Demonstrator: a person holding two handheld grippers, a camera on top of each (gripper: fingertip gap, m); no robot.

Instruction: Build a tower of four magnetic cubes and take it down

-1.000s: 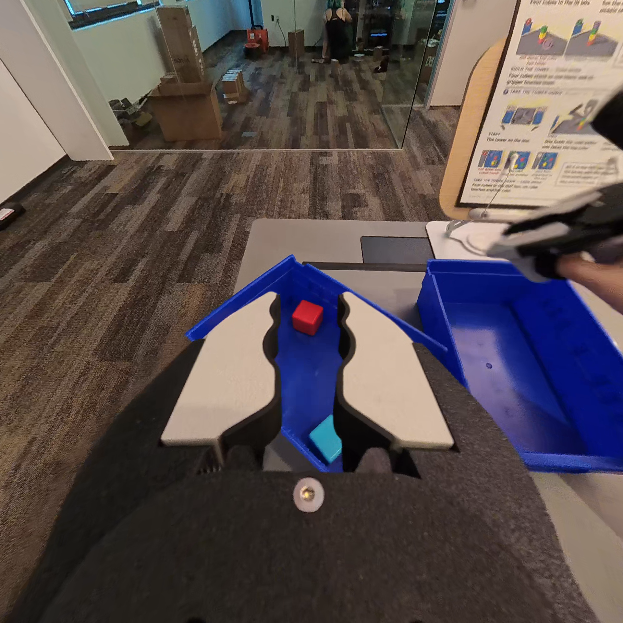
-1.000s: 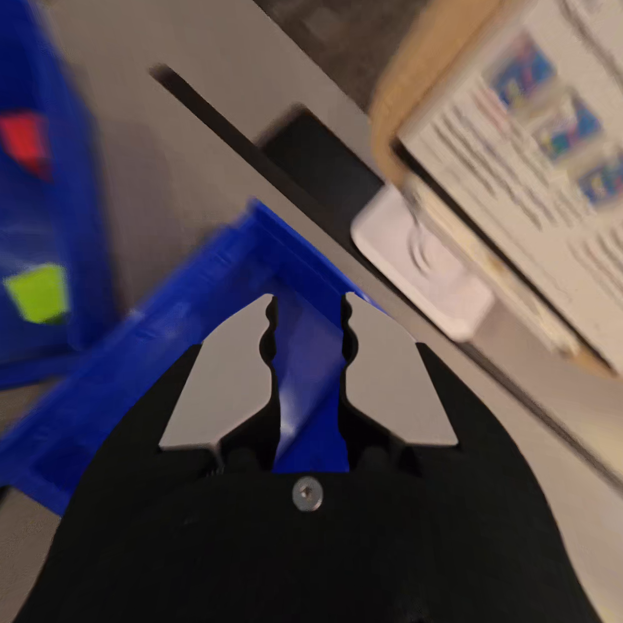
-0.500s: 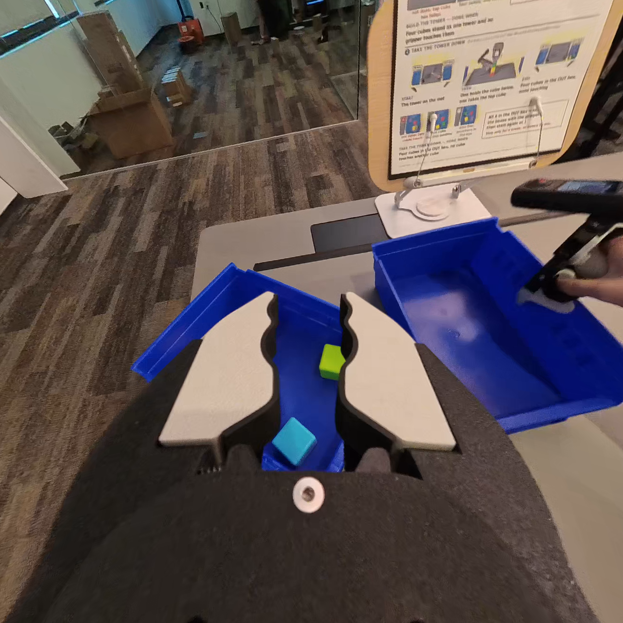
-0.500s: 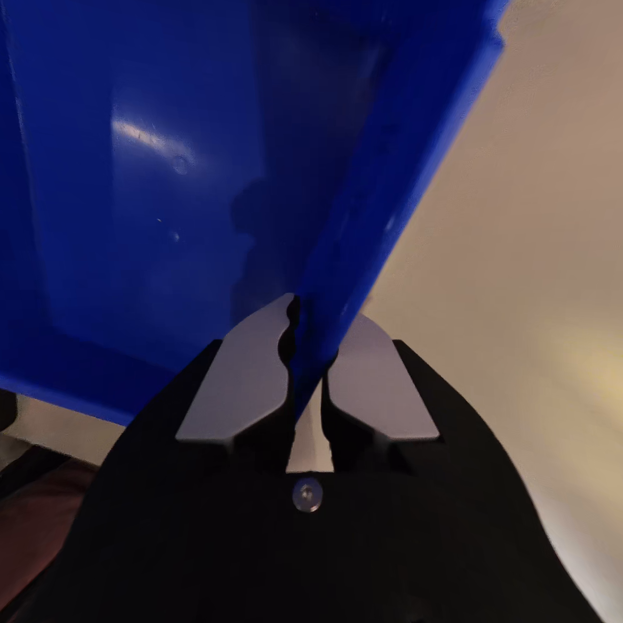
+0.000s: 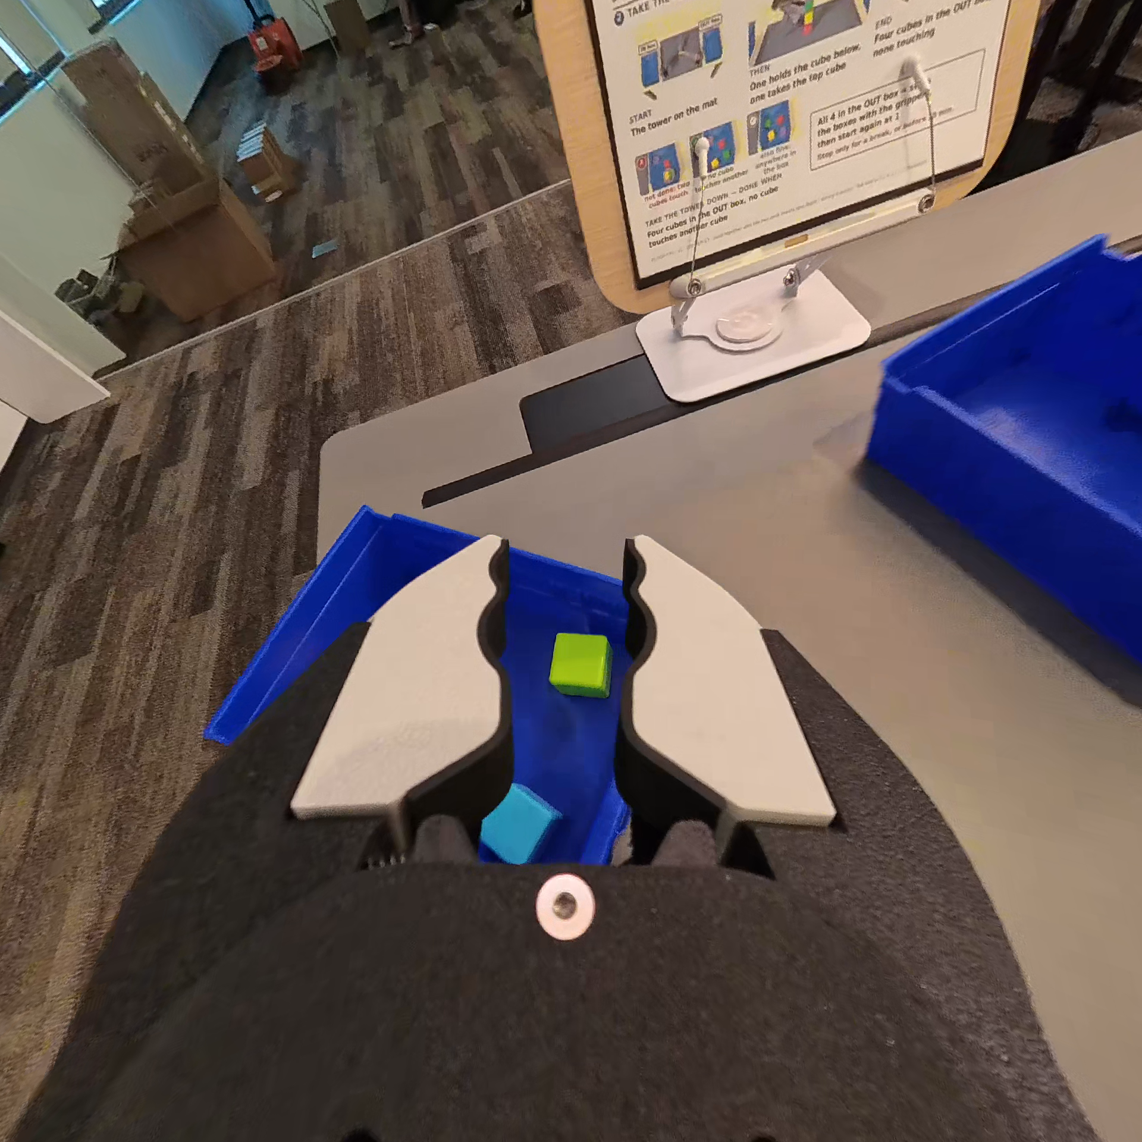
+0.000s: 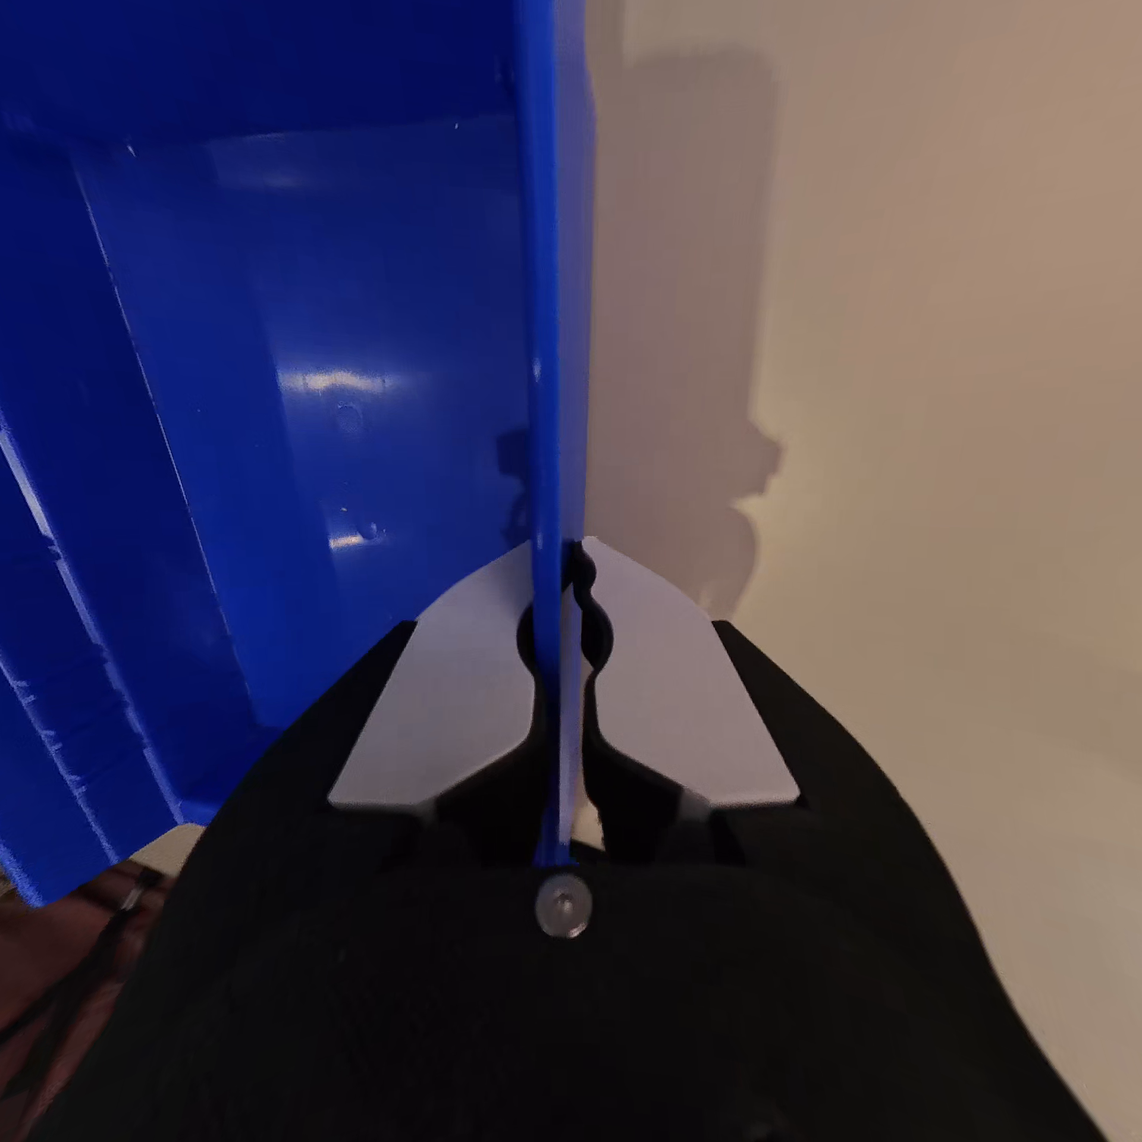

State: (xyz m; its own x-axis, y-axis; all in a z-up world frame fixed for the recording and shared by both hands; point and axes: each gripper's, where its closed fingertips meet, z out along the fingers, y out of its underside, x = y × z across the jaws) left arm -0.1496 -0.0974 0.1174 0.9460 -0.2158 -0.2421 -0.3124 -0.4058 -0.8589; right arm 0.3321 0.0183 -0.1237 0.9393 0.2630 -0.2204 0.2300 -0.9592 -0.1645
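Observation:
My left gripper (image 5: 565,550) is open and empty, hovering over the left blue bin (image 5: 346,575). A green cube (image 5: 579,666) lies on the bin floor between my fingers. A light blue cube (image 5: 519,828) lies nearer, by the bin's front wall. Other cubes are hidden. My right gripper (image 6: 556,544) is shut on the side wall (image 6: 547,309) of the second blue bin, which holds no cubes in view. That bin also shows blurred at the right of the left wrist view (image 5: 1019,432).
An instruction board on a white stand (image 5: 754,334) stands at the back of the grey table (image 5: 710,525), behind a black inset panel (image 5: 587,401). The table's left edge drops to the carpeted floor. A hand (image 6: 62,958) shows at lower left in the right wrist view. Across from one pair of fingers to the other is roughly 55 cm.
My right gripper has closed on the empty bin's wall, and that bin has slid right, away from the left bin. My left gripper has shifted over the green cube; the red cube is out of sight.

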